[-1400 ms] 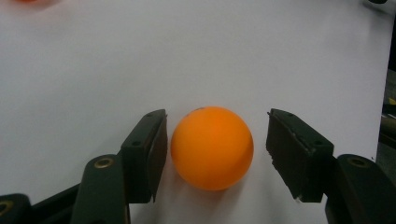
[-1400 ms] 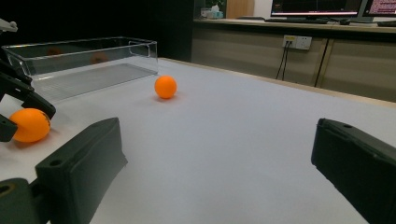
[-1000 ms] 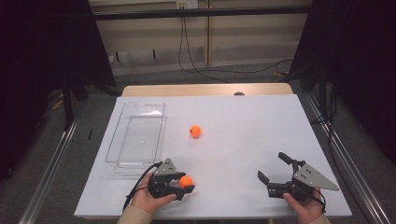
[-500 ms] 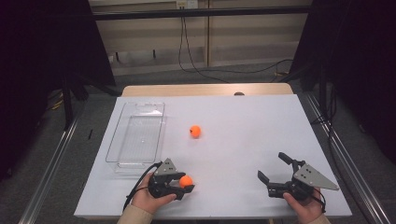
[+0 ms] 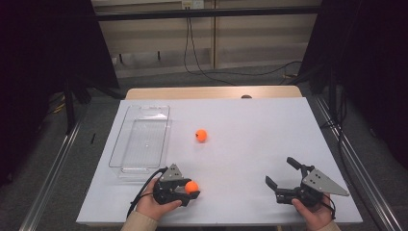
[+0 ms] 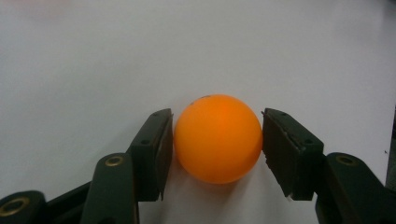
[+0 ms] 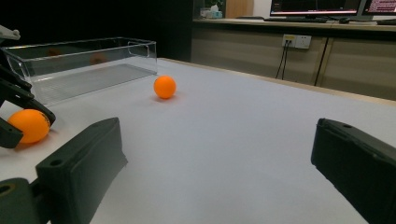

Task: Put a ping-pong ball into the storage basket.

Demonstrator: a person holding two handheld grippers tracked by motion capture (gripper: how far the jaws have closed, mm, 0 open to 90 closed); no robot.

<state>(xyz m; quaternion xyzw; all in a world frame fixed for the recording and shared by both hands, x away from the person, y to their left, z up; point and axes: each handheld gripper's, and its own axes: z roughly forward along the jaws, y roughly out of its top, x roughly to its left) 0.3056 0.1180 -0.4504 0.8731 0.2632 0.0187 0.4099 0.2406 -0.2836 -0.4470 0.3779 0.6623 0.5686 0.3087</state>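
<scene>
The left gripper point(image 5: 188, 188) had just been closing its jaws around the near orange ball point(image 6: 218, 138), which sat on the white desk point(image 5: 250, 134); narrow gaps remained at both pads. The right gripper point(image 5: 284, 178) hovered with jaws spread, grasping nothing.

No text, label or number is legible — anywhere.

clear tray point(image 5: 139, 144), second orange ball point(image 5: 201, 135), white table point(image 5: 250, 130)

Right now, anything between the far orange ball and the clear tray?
Nothing. In the high view, bare white table separates the far orange ball from the clear tray; the right gripper view agrees.
</scene>
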